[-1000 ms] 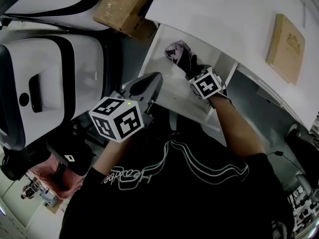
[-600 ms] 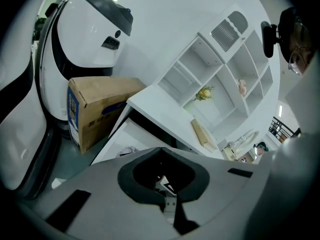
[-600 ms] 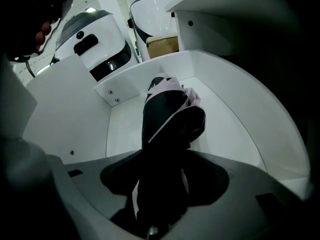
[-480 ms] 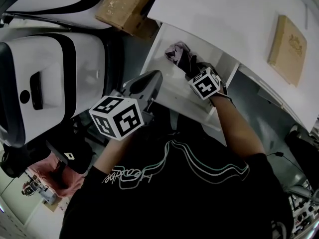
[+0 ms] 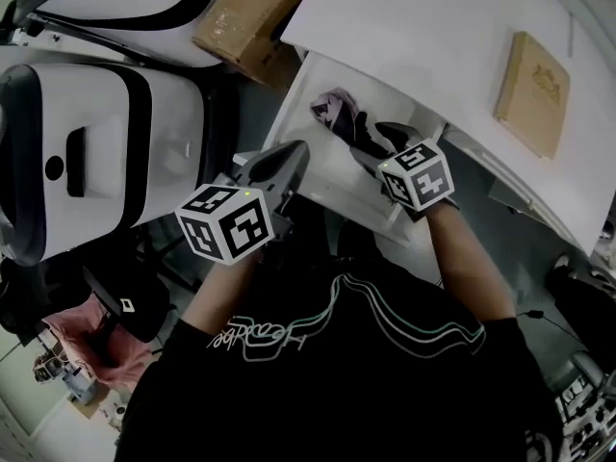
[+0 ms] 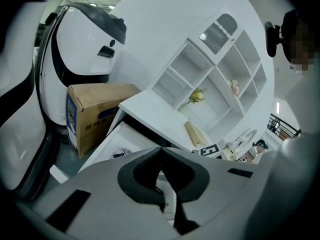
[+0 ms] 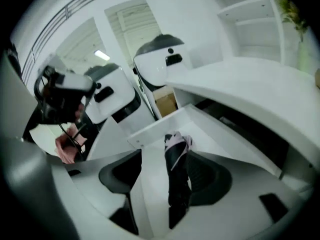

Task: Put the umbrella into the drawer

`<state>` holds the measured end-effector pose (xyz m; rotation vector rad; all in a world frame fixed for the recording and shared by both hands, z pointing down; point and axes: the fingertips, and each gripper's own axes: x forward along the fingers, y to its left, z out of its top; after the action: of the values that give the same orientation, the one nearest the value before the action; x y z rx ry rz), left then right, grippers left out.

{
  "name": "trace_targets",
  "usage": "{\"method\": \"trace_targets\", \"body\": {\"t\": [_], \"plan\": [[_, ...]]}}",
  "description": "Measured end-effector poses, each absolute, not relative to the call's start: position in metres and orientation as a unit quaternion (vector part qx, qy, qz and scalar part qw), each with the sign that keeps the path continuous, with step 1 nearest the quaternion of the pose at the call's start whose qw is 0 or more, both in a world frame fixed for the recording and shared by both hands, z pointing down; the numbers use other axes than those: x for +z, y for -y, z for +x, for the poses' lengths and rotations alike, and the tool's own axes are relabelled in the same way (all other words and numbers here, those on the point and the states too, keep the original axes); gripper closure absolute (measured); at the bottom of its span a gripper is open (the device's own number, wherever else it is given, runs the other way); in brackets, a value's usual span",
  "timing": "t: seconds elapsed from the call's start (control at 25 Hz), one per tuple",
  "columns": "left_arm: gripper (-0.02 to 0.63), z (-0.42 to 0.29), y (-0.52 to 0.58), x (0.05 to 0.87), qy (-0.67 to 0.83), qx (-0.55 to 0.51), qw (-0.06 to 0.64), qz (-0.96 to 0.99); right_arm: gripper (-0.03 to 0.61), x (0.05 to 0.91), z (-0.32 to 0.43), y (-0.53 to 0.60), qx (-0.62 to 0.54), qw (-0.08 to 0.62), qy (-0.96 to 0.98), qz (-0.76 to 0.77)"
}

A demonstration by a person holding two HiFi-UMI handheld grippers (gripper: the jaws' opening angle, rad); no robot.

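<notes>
R tongs [image 5: 373, 142] up, opening round 1 umbrella [image 5: 337, 114]

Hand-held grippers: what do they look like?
The left hand-held gripper and right hand-held gripper: pale grey shells, dark inner pads, each bearing a white cube of black square markers. The right one's jaws are opening, umbrella between them. Black top, pale line print.

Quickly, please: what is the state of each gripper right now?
Left gripper: shut, holding nothing.
Right gripper: jaws opening; the umbrella lies between them in the drawer, not gripped.
</notes>
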<state>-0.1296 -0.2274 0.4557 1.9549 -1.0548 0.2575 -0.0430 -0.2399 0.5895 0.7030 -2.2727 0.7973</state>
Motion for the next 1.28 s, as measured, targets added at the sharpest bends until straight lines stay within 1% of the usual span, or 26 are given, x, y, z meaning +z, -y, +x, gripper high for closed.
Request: {"method": "trace_targets", "body": {"t": [0.12,0.28,0.32,0.36,0.4,0.44,0.52,0.72,0.84,0.96,1.08,1.28], "plan": [[0.594,-0.117,0.218,0.438,0.424,0.093,0.425,0.794,0.319,0.528,-0.036,0.234,0.316,0.223,0.886,0.255],[0.594,-0.1,0.203,0.407,0.417,0.081,0.404,0.81,0.322,0.452,-0.023,0.217,0.285,0.157,0.916,0.233],[0.594,-0.096,0.199,0.399,0.416,0.077,0.397,0.815,0.337,0.433,-0.02,0.211,0.284,0.135,0.922,0.225],[0.594,-0.092,0.196,0.391,0.415,0.074,0.389,0.819,0.411,0.415,-0.017,0.207,0.291,0.108,0.925,0.221],[0.594,-0.089,0.191,0.383,0.415,0.072,0.381,0.823,0.466,0.399,-0.013,0.203,0.303,0.078,0.924,0.221],[0.594,-0.086,0.186,0.375,0.417,0.071,0.374,0.826,0.501,0.385,-0.008,0.199,0.318,0.052,0.92,0.224],[0.594,-0.08,0.176,0.358,0.417,0.066,0.362,0.831,0.512,0.366,-0.001,0.192,0.334,0.017,0.915,0.227],[0.594,-0.064,0.162,0.316,0.407,0.048,0.335,0.849,0.518,0.328,0.008,0.176,0.316,0.006,0.926,0.207],[0.594,-0.057,0.157,0.299,0.404,0.042,0.322,0.855,0.52,0.308,0.013,0.172,0.285,0.009,0.936,0.207],[0.594,-0.049,0.157,0.283,0.403,0.046,0.294,0.865,0.523,0.293,0.02,0.169,0.251,0.015,0.944,0.214],[0.594,-0.045,0.161,0.271,0.404,0.048,0.271,0.872,0.526,0.288,0.026,0.173,0.226,0.026,0.946,0.232],[0.594,-0.045,0.163,0.265,0.408,0.041,0.26,0.874,0.528,0.29,0.025,0.174,0.223,0.028,0.944,0.24]]}}
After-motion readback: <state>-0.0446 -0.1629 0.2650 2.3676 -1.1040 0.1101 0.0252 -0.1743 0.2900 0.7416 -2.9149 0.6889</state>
